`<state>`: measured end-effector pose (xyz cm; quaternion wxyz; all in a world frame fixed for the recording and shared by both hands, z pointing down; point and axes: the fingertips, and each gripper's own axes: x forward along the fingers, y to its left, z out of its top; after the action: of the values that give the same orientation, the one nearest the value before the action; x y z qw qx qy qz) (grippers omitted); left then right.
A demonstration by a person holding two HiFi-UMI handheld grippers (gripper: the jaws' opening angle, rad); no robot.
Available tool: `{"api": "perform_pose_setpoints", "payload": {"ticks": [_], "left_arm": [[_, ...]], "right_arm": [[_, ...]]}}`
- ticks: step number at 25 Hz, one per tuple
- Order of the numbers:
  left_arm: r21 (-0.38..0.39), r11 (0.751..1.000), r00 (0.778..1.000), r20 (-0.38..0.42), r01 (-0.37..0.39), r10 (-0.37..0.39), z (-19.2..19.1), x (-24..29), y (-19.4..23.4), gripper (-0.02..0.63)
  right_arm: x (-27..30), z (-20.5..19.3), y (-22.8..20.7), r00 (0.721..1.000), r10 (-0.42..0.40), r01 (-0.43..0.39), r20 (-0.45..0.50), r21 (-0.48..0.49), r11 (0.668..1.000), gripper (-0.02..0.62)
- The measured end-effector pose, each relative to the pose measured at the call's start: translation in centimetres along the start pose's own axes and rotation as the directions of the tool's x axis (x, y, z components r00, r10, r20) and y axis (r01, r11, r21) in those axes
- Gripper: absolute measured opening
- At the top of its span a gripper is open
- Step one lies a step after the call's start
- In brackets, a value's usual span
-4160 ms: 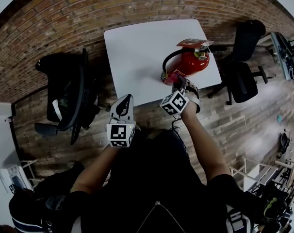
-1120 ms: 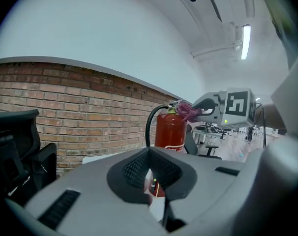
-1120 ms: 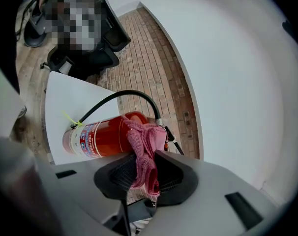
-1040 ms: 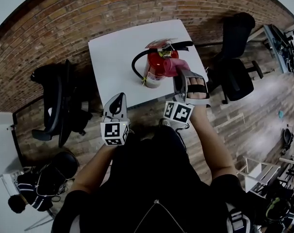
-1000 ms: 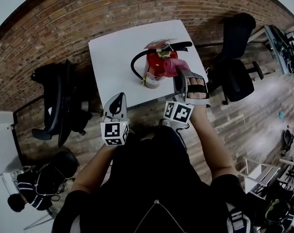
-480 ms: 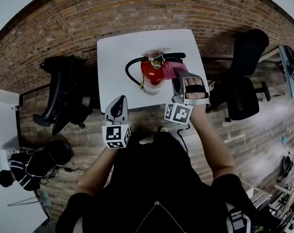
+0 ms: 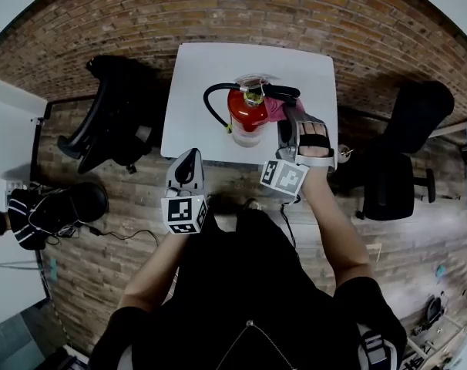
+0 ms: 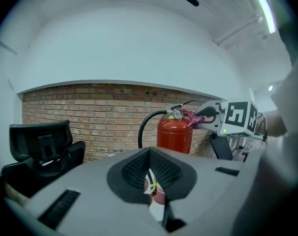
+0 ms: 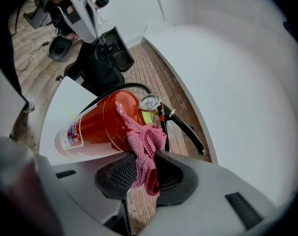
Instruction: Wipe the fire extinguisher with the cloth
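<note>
- The left gripper (image 7: 189, 160) hangs nearest the person, short of the worktop's near edge and well apart from the fire extinguisher (image 7: 247, 114). Its own view shows its jaws closed together with nothing held.
- The right gripper (image 7: 283, 120) is the nearer one, just beside the extinguisher's right flank. Its jaws are clamped on the pink cloth (image 9: 146, 141), whose free bunch presses on the red body.
- The extinguisher stands upright on the white worktop (image 7: 195, 91), near the front edge, its long axis vertical. The cloth touches high on the cylinder, just below the gauge (image 9: 149, 102) and the black lever. My judgement is that a wiping stroke has to run down that axis or round the curve towards the hose (image 7: 212, 102) side.
- Compared with about four seconds earlier, the cloth has climbed from the extinguisher's lower part to its shoulder. The left gripper has stayed idle and low throughout.
- Beyond the extinguisher lie bare worktop and then brick.
</note>
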<state>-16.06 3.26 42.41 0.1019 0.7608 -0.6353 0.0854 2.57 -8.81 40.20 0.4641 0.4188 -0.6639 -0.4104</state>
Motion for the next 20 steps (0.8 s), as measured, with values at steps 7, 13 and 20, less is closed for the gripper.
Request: {"api": "perform_pose_setpoints", "payload": {"ticks": [7, 13, 20], "left_arm": [[0.005, 0.999, 0.999, -0.002, -0.051, 0.051, 0.4, -2.2, 0.5, 0.031], [0.021, 1.0, 1.0, 0.006, 0.014, -0.014, 1.7, -1.7, 0.6, 0.031], [0.05, 0.991, 0.99, 0.066, 0.124, -0.128, 5.4, -0.3, -0.6, 0.029]], "right_arm": [[0.6, -2.4, 2.0, 0.998, 0.049, -0.046, -0.028, 0.084, 0.995, 0.103], [-1.1, -5.4, 3.8, 0.966, 0.254, -0.238, 0.048, 0.546, 0.803, 0.103], [-5.8, -4.9, 0.1, 0.947, 0.214, -0.31, 0.24, 0.858, 0.409, 0.103]]}}
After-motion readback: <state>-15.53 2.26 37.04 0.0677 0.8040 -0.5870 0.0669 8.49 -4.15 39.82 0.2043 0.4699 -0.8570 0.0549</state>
